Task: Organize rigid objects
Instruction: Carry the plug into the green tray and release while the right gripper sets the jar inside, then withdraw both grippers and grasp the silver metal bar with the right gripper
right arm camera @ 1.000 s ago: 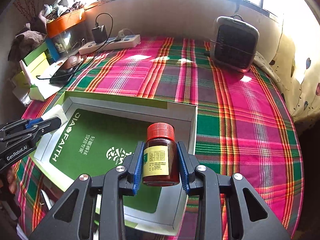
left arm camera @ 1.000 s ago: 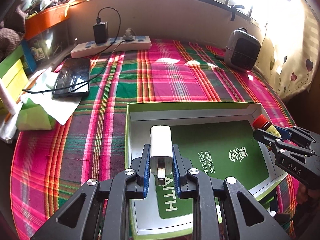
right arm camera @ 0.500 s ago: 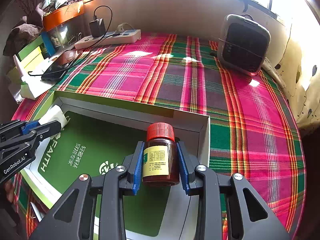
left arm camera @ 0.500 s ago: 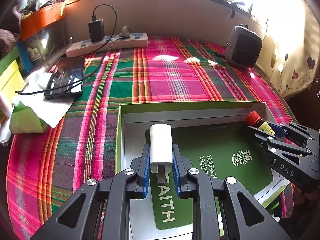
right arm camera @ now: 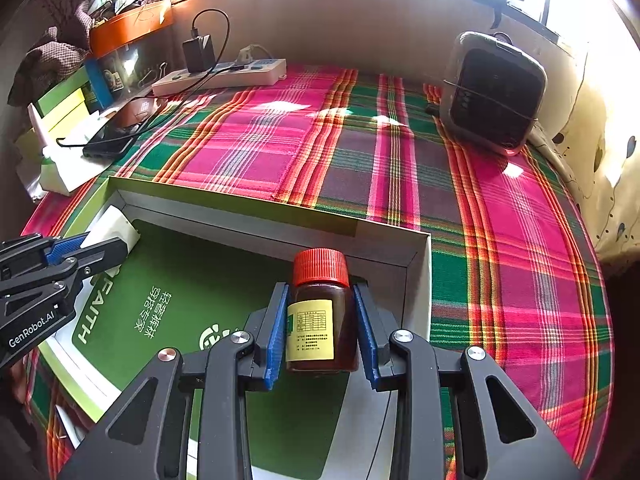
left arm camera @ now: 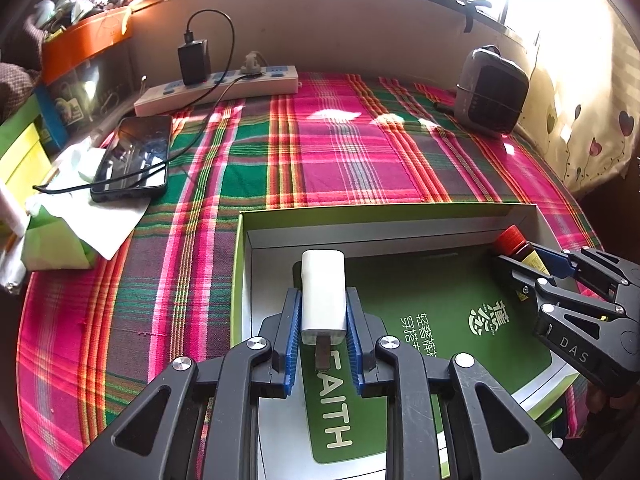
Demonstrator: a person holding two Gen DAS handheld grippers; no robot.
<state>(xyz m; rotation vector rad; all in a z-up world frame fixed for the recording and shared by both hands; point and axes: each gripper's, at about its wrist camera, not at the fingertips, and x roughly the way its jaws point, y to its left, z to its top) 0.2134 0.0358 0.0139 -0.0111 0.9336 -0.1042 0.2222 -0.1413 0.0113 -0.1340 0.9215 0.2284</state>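
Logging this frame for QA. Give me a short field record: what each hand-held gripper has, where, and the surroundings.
left hand-held gripper: jaws opening, white charger between the pads, a slight gap showing
right hand-held gripper: shut on bottle, red cap, yellow label
box: open, green insert, both items over it at opposite ends
cloth: plaid, under the box
phone: far left, cabled
power strip: at the back wall
heater: far right

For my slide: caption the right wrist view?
Right gripper holds red-capped brown bottle over open green box.
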